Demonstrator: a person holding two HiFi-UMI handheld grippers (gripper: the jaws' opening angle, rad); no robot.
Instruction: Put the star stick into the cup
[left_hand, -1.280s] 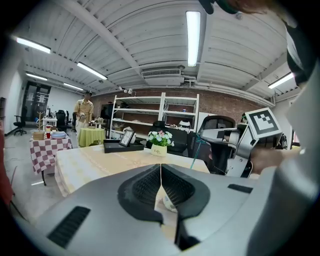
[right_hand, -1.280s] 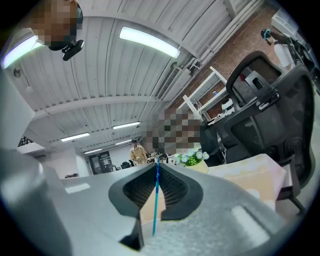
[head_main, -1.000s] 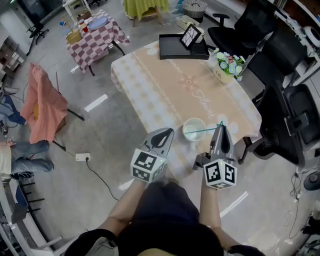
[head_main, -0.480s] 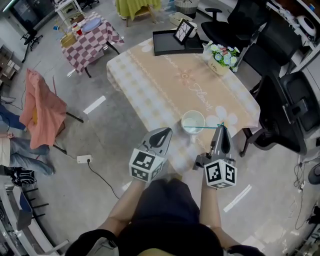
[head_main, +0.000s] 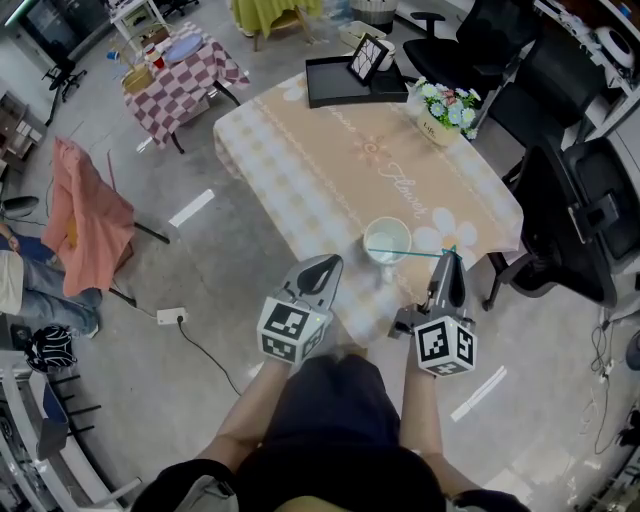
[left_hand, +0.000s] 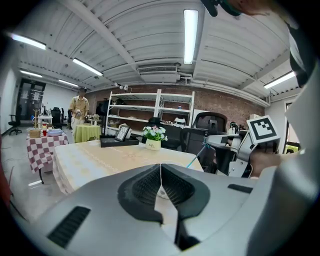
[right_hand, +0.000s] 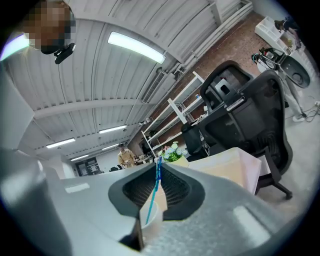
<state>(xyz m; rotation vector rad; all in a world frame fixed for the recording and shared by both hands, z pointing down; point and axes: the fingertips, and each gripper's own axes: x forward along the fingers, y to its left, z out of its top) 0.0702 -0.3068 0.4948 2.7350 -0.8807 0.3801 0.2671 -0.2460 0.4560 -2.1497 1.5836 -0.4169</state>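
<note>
A cloth-covered table (head_main: 330, 170) stands on grey concrete. The right gripper (head_main: 447, 256) pinches the star stick (head_main: 415, 252), which reaches over the cup (head_main: 392, 235) just ahead of it. The left gripper (head_main: 328, 263) is closed and empty. Only the gripper views show a person (left_hand: 78, 106) by the shelves (left_hand: 132, 107).

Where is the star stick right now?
Head view, right of centre: the star stick is clamped in the right claw and reaches left across the mouth of the white cup, at the near edge of the table.
</note>
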